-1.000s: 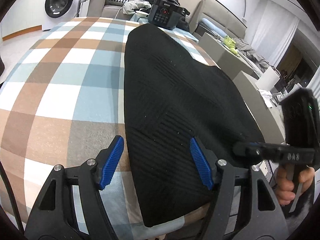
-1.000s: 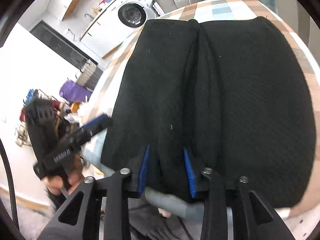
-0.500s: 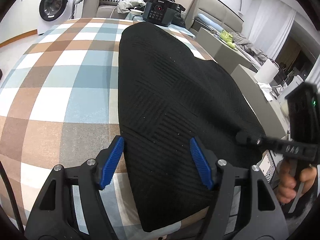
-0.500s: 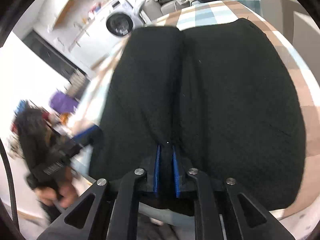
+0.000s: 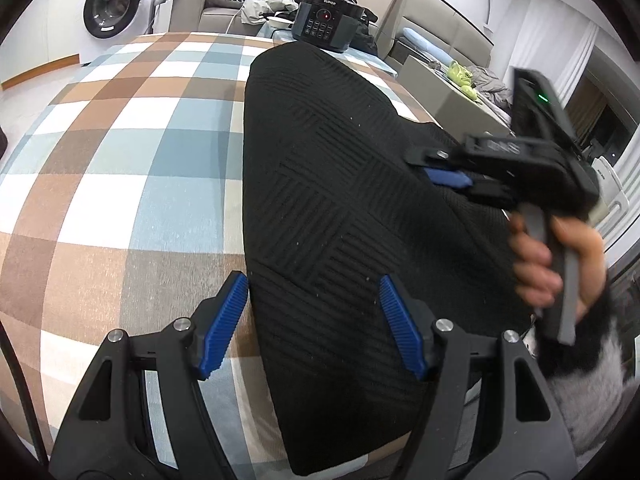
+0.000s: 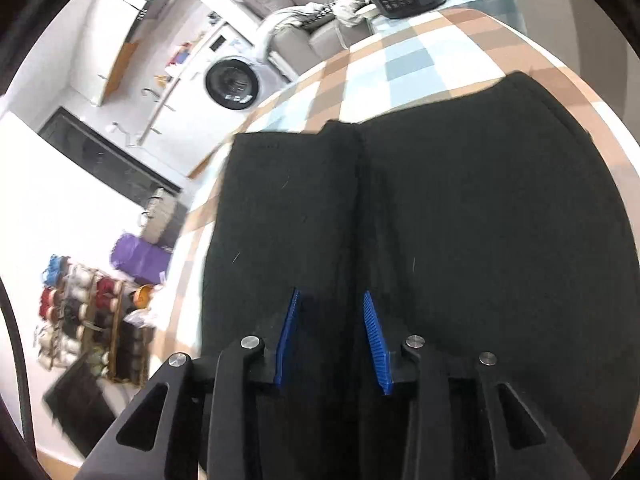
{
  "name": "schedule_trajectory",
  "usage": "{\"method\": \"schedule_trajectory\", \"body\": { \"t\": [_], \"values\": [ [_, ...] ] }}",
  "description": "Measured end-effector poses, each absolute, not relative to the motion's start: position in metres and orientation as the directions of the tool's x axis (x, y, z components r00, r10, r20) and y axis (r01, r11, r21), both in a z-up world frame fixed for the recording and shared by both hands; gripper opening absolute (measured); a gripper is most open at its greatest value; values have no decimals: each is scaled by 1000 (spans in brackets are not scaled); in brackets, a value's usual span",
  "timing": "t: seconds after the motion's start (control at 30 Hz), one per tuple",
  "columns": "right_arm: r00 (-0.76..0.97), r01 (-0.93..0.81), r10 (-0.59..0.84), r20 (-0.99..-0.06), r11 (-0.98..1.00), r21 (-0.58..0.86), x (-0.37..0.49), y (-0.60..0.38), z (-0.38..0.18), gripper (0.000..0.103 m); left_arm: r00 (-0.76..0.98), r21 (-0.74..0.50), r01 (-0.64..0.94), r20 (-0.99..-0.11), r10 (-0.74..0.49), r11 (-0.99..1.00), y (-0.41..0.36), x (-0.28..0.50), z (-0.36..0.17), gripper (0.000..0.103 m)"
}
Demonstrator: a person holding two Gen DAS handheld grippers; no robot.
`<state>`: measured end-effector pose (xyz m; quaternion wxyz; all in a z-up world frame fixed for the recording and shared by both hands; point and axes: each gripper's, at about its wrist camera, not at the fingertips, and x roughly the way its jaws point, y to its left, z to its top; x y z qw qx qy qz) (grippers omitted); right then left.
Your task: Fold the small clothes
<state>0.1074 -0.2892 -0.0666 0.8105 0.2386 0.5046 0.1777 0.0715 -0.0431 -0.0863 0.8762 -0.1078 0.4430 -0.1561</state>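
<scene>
Your left wrist camera looks forward and down along its left gripper point(image 5: 312, 324), close over the near edge of the black garment point(image 5: 340, 200) on the checked tablecloth point(image 5: 120, 160). Your right wrist camera does likewise from further right, over its right gripper point(image 6: 330, 336). Both views share the garment, the cooker point(image 5: 326, 26) and the washing machine point(image 5: 108, 8) beyond.

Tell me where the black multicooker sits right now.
The black multicooker stands at the table's far end, just beyond the black knitted garment. In the left wrist view it is top centre, right of the washing machine.
</scene>
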Motion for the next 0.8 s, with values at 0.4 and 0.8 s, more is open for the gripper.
{"method": "schedule_trajectory", "body": {
  "t": [0.4,0.8],
  "values": [
    [542,-179,410,-734,909,375,142,-255,-31,10,569,-337,171,-733,-372,926,-40,75,-85,66],
    [413,-105,522,-747,841,530,108,-300,-67,52,558,-349,151,-742,-371,925,-34,75,-91,66]
  ]
}}
